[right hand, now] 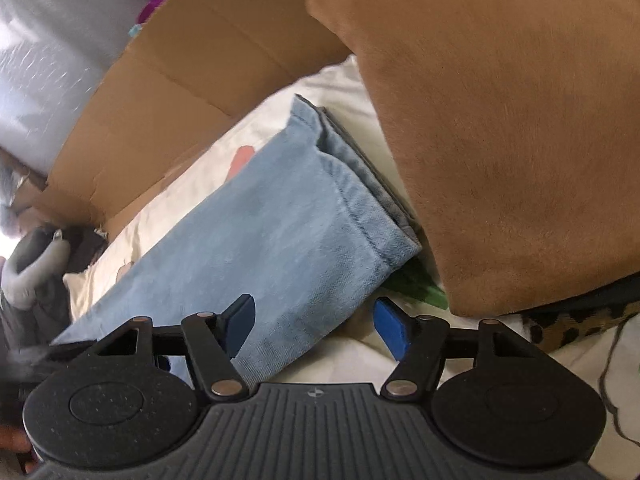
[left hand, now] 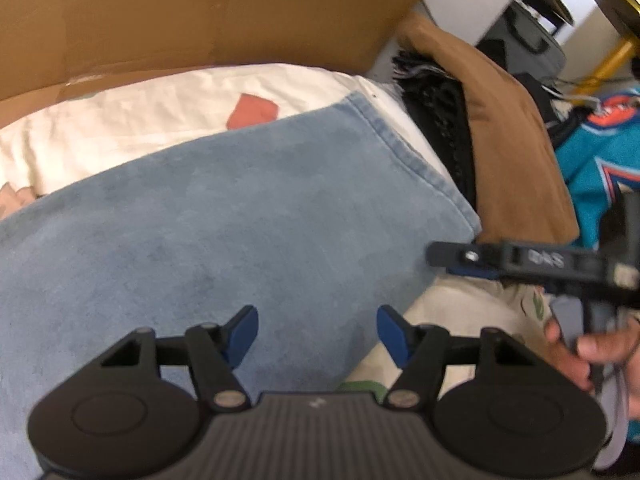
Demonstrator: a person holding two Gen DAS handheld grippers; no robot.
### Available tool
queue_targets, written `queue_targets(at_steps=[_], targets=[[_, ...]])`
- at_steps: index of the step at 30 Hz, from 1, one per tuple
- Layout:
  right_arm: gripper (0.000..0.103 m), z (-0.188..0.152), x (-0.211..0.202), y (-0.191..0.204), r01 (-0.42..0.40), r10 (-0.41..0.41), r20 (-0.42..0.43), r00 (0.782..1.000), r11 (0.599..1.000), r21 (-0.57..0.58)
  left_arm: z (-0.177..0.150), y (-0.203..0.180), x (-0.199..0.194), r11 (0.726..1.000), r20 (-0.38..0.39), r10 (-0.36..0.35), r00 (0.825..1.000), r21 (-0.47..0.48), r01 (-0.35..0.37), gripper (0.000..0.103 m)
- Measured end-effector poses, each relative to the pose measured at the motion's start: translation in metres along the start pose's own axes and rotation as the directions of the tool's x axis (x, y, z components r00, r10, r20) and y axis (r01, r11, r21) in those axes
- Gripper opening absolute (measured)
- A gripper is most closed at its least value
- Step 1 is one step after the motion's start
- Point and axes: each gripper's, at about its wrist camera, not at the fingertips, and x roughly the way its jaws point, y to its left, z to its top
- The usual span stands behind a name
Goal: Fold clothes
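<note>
A folded pair of light blue jeans point(left hand: 224, 216) lies on a cream printed sheet point(left hand: 120, 120). In the right wrist view the jeans point(right hand: 280, 232) show stacked layers at their hemmed end. My left gripper point(left hand: 318, 330) hovers open just over the near part of the denim, with nothing between its blue pads. My right gripper point(right hand: 314, 326) is open too, above the jeans' near corner. From the left wrist view the right gripper point(left hand: 452, 262) appears side-on at the right, beside the jeans' hem corner, held by a hand point(left hand: 584, 352).
A brown cardboard box flap point(left hand: 200, 12) rises behind the sheet. A tan plush cushion point(right hand: 500, 140) sits right of the jeans, with black fringed fabric point(left hand: 436, 120) beside it. A teal jersey point(left hand: 596, 160) lies further right. Leopard-print cloth point(right hand: 576, 324) peeks out under the cushion.
</note>
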Motion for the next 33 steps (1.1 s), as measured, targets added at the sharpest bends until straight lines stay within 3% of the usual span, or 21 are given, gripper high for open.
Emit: queue_targets(at_steps=[1, 3, 7, 15, 18, 21, 23, 26, 31, 33], targets=[[0.045, 0.001, 0.002, -0.003, -0.003, 0.003, -0.01, 1.0, 1.0, 0.016, -0.001, 0.0, 0.001, 1.0, -0.006, 0.0, 1.0, 0.003, 0.0, 0.069], [0.03, 0.002, 0.006, -0.007, -0.012, 0.013, -0.024, 1.0, 0.999, 0.046, -0.002, 0.0, 0.004, 1.0, -0.017, 0.001, 1.0, 0.01, -0.001, 0.069], [0.013, 0.006, -0.004, -0.006, -0.049, 0.049, -0.004, 0.999, 0.998, 0.044, -0.004, 0.0, 0.009, 1.0, -0.039, 0.005, 0.999, 0.024, -0.004, 0.069], [0.008, 0.023, -0.009, 0.003, -0.107, 0.105, 0.038, 0.994, 0.993, 0.057, -0.006, -0.021, 0.023, 0.991, -0.037, 0.03, 0.999, 0.134, -0.025, 0.072], [0.004, 0.027, -0.008, 0.006, -0.114, 0.112, 0.042, 0.993, 0.992, 0.049, -0.008, -0.034, 0.028, 0.978, -0.016, 0.034, 0.999, 0.208, -0.03, 0.072], [0.003, 0.029, -0.008, 0.006, -0.113, 0.112, 0.042, 0.993, 0.993, 0.043, -0.013, -0.045, 0.036, 0.953, 0.003, 0.082, 0.997, 0.291, -0.08, 0.071], [0.003, 0.03, -0.009, 0.007, -0.113, 0.112, 0.042, 0.993, 0.993, 0.04, -0.015, -0.045, 0.037, 0.947, 0.007, 0.104, 0.995, 0.305, -0.101, 0.068], [0.003, 0.032, -0.009, 0.007, -0.113, 0.111, 0.042, 0.993, 0.993, 0.034, -0.017, -0.044, 0.04, 0.936, 0.013, 0.136, 0.991, 0.325, -0.133, 0.052], [0.007, 0.032, -0.008, 0.005, -0.103, 0.103, 0.029, 0.994, 0.994, 0.032, -0.008, -0.033, 0.028, 0.961, 0.026, 0.09, 0.996, 0.262, -0.093, 0.016], [0.008, 0.031, -0.007, 0.003, -0.1, 0.099, 0.029, 0.995, 0.994, 0.04, -0.004, -0.032, 0.025, 0.966, 0.027, 0.077, 0.997, 0.245, -0.081, 0.013]])
